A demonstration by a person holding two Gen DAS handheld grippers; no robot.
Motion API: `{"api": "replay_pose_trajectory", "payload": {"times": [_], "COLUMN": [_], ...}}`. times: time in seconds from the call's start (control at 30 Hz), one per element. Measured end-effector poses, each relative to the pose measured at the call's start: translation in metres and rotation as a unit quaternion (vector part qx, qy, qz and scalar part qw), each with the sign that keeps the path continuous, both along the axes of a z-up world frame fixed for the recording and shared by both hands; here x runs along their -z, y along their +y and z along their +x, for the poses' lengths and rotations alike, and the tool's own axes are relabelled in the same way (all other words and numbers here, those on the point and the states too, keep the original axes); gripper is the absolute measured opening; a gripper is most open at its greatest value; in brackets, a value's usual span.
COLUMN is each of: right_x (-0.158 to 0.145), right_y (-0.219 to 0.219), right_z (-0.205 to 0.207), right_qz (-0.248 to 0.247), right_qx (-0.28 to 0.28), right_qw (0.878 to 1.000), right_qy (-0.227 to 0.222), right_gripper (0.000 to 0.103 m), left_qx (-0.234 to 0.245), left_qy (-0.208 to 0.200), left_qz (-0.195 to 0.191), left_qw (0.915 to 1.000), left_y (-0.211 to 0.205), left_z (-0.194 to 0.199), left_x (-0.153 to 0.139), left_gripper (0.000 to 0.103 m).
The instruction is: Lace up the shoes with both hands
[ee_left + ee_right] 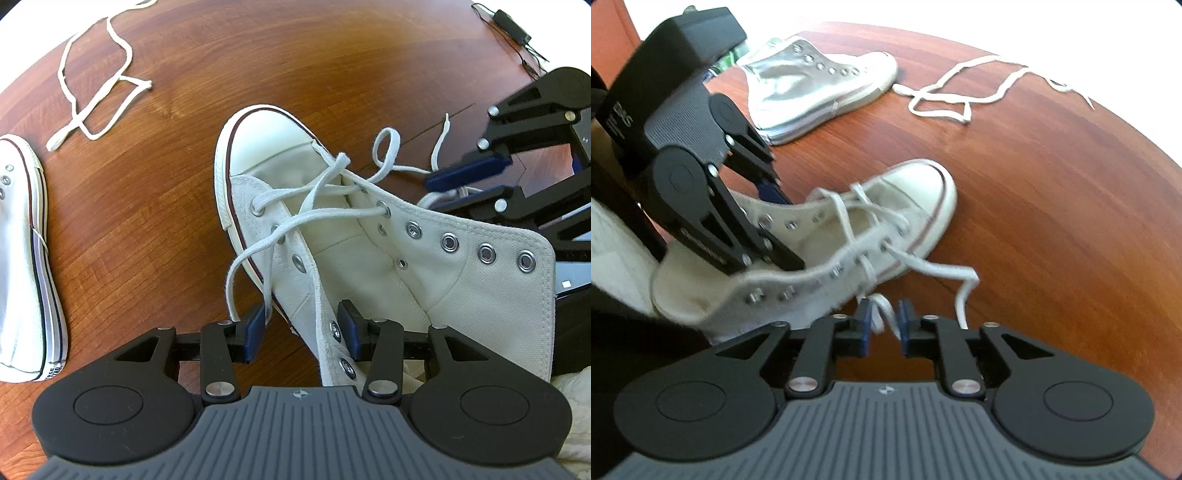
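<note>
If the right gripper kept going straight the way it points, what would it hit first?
Probably the white shoelace lying loose between the right gripper's open jaws, then the white canvas high-top shoe just beyond; depth is unclear.

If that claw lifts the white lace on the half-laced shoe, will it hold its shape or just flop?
Probably flop: the lace already sags in loose loops and curls over the high-top sneaker. It looks flat and woven, so likely light and not very slippery. Being threaded through eyelets, a hard pull may tug the shoe along.
</note>
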State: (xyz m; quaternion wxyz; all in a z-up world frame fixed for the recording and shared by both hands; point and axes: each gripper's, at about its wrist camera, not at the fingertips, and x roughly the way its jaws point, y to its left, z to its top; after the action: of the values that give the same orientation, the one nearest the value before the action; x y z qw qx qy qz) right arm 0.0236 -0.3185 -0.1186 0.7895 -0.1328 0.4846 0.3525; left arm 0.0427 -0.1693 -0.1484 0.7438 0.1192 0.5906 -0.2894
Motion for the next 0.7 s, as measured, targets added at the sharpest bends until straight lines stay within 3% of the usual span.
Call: {"api": "replay_pose_trajectory", "payload": {"times": [0.37,0.43,0.57,0.7], "right_x": [0.008,0.011,0.015,0.015], "right_y": [0.013,0.014,0.013,0.012], "right_z": [0.015,0.017,0.018,0.017], "right_qz": [-0.002,-0.003,0.005,-0.006], "right_qx": [-0.034,-0.038,-0.033,-0.019], "right_qw": [0.999,0.999,0.999,0.999], "right_qy": [0.005,0.011,0.028,0.034], "right_gripper": [0.021,0.018,0.003,0.003], "left_qx": [0.000,0.004,0.006,0.015], "left_qy": [0.000,-0.001,-0.001,-0.002], "left_qz": [0.001,0.001,0.002,0.002], "left_qw": [1.0000,1.0000,1.0000,0.9999], "left_y": [0.001,0.003,0.005,0.009], "left_z": [0.000,0.001,0.002,0.001], "left_x": [-0.001,-0.001,0.000,-0.001], "left_gripper": [0.049,0.049,0.050,0.050]}}
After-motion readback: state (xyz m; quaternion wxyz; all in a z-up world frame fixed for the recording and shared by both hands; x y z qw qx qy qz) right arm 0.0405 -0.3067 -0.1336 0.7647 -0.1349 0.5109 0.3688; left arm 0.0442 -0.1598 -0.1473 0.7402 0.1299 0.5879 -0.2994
